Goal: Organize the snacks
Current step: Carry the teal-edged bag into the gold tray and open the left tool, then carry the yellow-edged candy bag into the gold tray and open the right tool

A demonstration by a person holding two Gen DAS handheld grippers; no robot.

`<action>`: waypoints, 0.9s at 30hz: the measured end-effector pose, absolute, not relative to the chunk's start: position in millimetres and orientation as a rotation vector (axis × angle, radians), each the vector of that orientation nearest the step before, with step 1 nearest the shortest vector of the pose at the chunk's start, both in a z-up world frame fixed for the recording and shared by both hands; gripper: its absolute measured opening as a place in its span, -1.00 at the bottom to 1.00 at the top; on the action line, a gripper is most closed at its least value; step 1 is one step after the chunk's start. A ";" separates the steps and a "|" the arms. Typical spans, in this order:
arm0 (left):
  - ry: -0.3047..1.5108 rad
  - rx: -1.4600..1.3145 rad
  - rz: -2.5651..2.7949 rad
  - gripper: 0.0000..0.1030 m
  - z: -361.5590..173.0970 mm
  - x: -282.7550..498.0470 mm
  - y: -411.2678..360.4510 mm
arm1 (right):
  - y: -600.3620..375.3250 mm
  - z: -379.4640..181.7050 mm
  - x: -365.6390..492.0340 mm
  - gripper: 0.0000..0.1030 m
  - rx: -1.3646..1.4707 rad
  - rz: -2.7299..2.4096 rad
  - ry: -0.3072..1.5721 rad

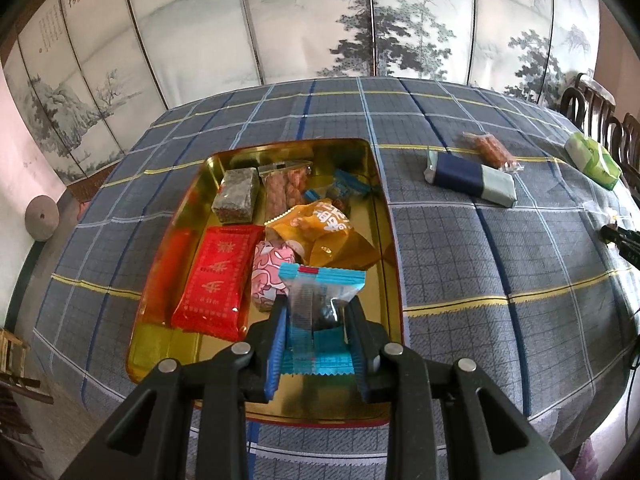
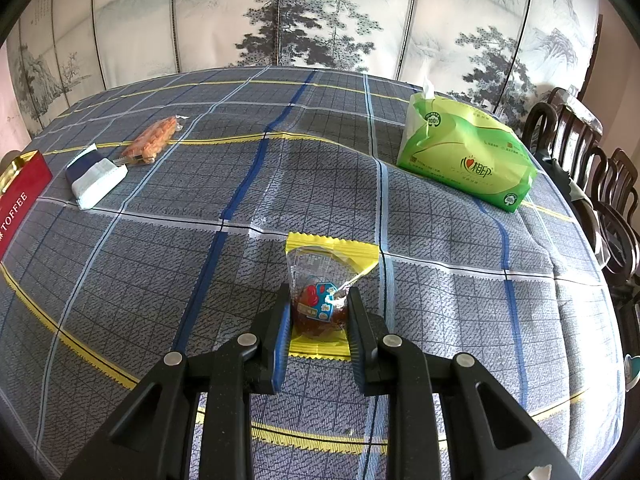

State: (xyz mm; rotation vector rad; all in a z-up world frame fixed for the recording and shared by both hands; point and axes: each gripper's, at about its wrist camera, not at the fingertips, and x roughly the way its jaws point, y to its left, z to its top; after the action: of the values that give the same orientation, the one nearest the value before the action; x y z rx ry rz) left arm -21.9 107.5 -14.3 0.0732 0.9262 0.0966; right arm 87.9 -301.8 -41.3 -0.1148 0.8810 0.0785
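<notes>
My left gripper (image 1: 316,316) is clamped on a blue-edged candy packet (image 1: 320,304) right over the gold tin (image 1: 168,344) with the other snacks. Right gripper (image 2: 318,312) is pinching a yellow-edged candy packet (image 2: 328,276) on the plaid tablecloth (image 2: 460,312), tissue pack (image 2: 468,164) further back

Glossy gold metal tin (image 1: 372,184), woven cloth tablecloth (image 2: 440,300), shiny plastic snack wrappers (image 1: 218,280).

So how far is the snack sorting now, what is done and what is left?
Done: the gold metal tin already holds several snacks, among them a red packet and an orange bag. In hand: the left gripper is shut on a blue-edged clear snack packet over the tin; the right gripper is shut on a yellow-edged clear snack packet. Left: the navy-and-white bar and the clear-wrapped orange biscuit on the checked tablecloth.
</notes>
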 end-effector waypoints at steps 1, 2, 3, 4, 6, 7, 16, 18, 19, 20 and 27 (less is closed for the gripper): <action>0.926 0.074 0.097 -0.44 -14.5 -21.8 107.0 | -301.9 -41.4 88.0 -0.56 -0.115 0.078 0.881; 0.926 0.075 0.097 -0.44 -14.8 -21.7 106.7 | -301.9 -41.4 88.0 -0.56 -0.116 0.078 0.881; 0.927 0.076 0.099 -0.44 -15.2 -21.5 106.5 | -301.9 -41.4 88.0 -0.56 -0.116 0.078 0.881; 0.928 0.076 0.100 -0.44 -15.4 -21.4 106.7 | -302.0 -41.5 88.1 -0.56 -0.115 0.078 0.881; 0.934 0.075 0.101 -0.44 -16.8 -20.6 106.7 | -301.8 -41.4 88.0 -0.56 -0.116 0.078 0.881; 0.936 0.074 0.103 -0.44 -17.4 -20.4 106.8 | -301.7 -41.4 87.9 -0.56 -0.116 0.078 0.881; 0.917 0.109 0.135 -0.09 -15.9 -24.1 104.2 | -301.7 -41.5 87.8 -0.56 -0.120 0.076 0.880; 0.904 0.115 0.141 -0.08 -13.6 -26.4 103.2 | -302.2 -41.4 87.8 -0.56 -0.122 0.075 0.880; 0.901 0.119 0.146 -0.08 -12.8 -27.3 103.0 | -302.1 -41.3 87.7 -0.56 -0.122 0.075 0.880; 0.898 0.121 0.150 -0.08 -11.9 -28.2 102.8 | -301.8 -41.4 87.8 -0.56 -0.123 0.075 0.880; 0.875 0.114 0.165 -0.08 -5.4 -39.6 103.6 | -299.2 -39.8 85.2 -0.56 -0.160 0.057 0.873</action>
State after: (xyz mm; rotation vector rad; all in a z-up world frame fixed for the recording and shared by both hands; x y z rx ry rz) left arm -39.6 103.6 -5.4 0.1136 0.8752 0.1647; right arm 85.2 -299.2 -39.8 -0.1603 0.8730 0.0569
